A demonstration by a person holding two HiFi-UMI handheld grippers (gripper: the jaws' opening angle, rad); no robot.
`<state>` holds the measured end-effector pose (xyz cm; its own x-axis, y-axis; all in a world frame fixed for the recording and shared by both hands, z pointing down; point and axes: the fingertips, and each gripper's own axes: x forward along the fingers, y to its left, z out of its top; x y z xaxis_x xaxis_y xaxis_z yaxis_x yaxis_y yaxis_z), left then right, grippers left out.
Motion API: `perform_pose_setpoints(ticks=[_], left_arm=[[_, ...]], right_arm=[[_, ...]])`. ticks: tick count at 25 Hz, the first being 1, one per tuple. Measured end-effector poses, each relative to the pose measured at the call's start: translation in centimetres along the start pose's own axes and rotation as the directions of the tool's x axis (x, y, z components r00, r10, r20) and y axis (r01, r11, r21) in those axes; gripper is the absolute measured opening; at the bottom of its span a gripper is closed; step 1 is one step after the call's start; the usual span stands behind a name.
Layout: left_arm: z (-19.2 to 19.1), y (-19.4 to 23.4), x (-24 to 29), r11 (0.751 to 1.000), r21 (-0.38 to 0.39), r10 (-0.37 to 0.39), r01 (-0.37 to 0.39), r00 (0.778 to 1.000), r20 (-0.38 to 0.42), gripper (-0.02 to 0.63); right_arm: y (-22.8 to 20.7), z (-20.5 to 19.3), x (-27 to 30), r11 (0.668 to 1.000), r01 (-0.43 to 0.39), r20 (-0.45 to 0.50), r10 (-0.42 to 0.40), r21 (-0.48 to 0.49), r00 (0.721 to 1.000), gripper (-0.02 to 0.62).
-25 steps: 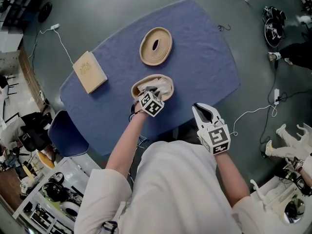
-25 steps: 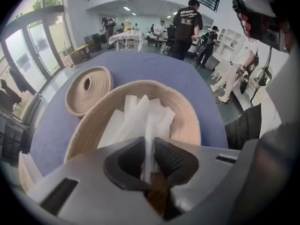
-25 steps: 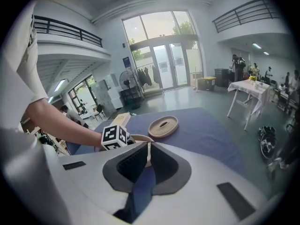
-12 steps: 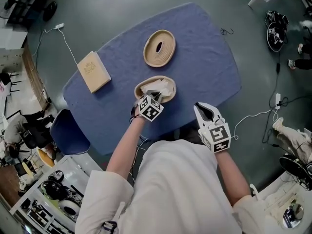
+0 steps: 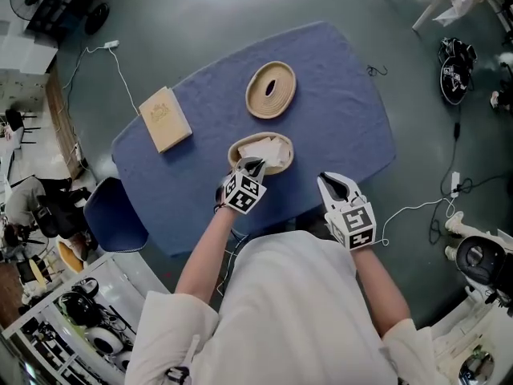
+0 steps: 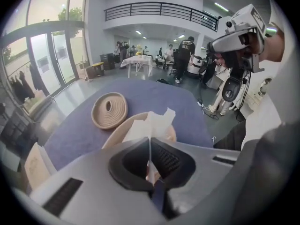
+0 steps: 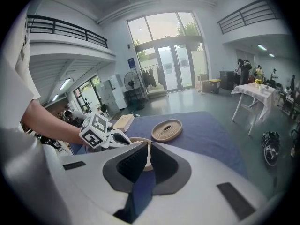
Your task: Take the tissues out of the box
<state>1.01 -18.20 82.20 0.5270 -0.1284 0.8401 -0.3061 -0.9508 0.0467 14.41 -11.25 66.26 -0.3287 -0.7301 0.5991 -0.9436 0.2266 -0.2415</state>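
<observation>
**A:** So, which gripper was closer to the job?

**B:** Not the right gripper (image 5: 330, 184). It hung at the near edge of the table (image 5: 345, 119), jaws together on nothing, well apart from the box (image 5: 290, 152).

**A:** And the left?

**B:** The left gripper (image 5: 252, 165) was at the box's near rim, pinched flat on the top tissue (image 6: 157, 123). The sheet ran straight ahead from its jaws and down into the rest, which lay in the box.

**A:** So which way would the pull go?

**B:** I'd judge up and back toward the person, away from the box. Farther off, the lid (image 5: 284, 83) lay on the table, well clear of the box, so nothing blocked that path.
</observation>
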Motion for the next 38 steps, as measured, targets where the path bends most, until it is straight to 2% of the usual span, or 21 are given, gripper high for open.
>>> perform_pose_setpoints(ticks=[5, 12, 20, 26, 30, 38], left_arm=[[0.9, 0.5, -3.1, 0.998, -0.044, 0.051, -0.048, 0.996, 0.077, 0.012], [1.6, 0.9, -7.0, 0.987, -0.12, 0.127, -0.107, 0.976, 0.175, 0.012], [3.2, 0.9, -12.7, 0.969, -0.192, 0.208, -0.156, 0.935, 0.288, 0.012], [5.1, 1.0, -17.4, 0.946, -0.272, 0.275, -0.175, 0.878, 0.392, 0.012], [6.5, 1.6, -21.3, 0.926, -0.328, 0.329, -0.188, 0.829, 0.453, 0.012], [8.1, 2.5, -29.2, 0.88, -0.402, 0.447, -0.253, 0.725, 0.523, 0.012]], right_arm=[[0.5, 0.6, -0.1, 1.0, -0.017, 0.006, 0.017, -0.025, 1.0, 0.043], [1.4, 1.6, 0.0, 0.997, -0.041, 0.026, 0.043, -0.069, 0.999, 0.043], [2.2, 3.6, -0.2, 0.99, -0.071, 0.045, 0.077, -0.121, 0.996, 0.043], [2.2, 5.3, -0.2, 0.987, -0.088, 0.069, 0.098, -0.137, 0.993, 0.043], [2.8, 7.1, -0.2, 0.981, -0.106, 0.087, 0.121, -0.165, 0.989, 0.043], [3.4, 12.0, -1.7, 0.967, -0.123, 0.156, 0.16, -0.223, 0.975, 0.043]])
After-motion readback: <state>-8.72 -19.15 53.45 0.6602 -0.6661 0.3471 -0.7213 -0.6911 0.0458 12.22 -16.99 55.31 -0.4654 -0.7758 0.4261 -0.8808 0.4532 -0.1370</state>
